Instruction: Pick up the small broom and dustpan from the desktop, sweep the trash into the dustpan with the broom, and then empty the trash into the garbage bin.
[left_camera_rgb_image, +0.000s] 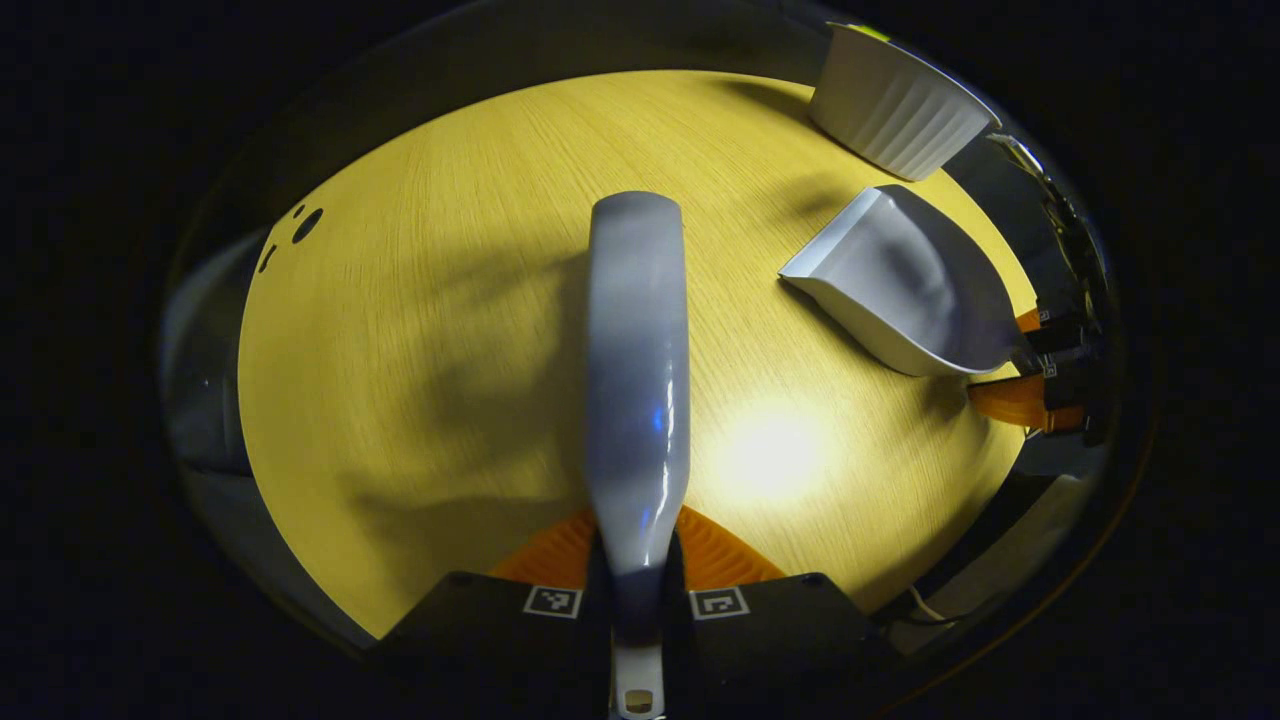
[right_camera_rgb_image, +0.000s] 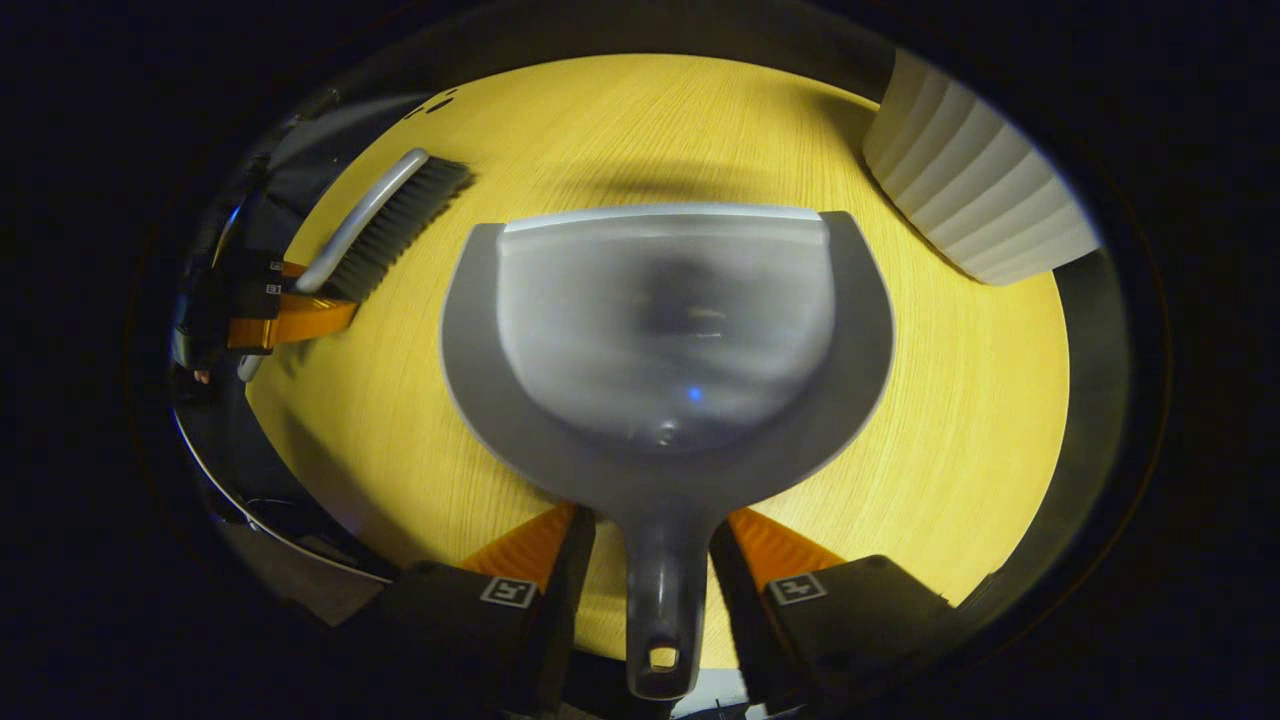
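A small broom (left_camera_rgb_image: 637, 370) with a pale grey back runs forward from my left gripper (left_camera_rgb_image: 640, 530), which is shut on its handle. In the right gripper view the broom (right_camera_rgb_image: 385, 225) hangs at the upper left with dark bristles facing down, held by the left gripper (right_camera_rgb_image: 300, 295). The grey dustpan (right_camera_rgb_image: 665, 320) sits straight ahead of my right gripper (right_camera_rgb_image: 655, 525), whose fingers close on its handle. From the left gripper view the dustpan (left_camera_rgb_image: 900, 285) is at the right, tilted, mouth toward the table's middle, with the right gripper (left_camera_rgb_image: 1015, 360) behind it.
A white ribbed garbage bin (left_camera_rgb_image: 895, 100) stands at the far right of the wooden table (left_camera_rgb_image: 420, 330); in the right gripper view the bin (right_camera_rgb_image: 975, 190) is at the upper right. Small dark holes (left_camera_rgb_image: 305, 222) mark the table's far left edge.
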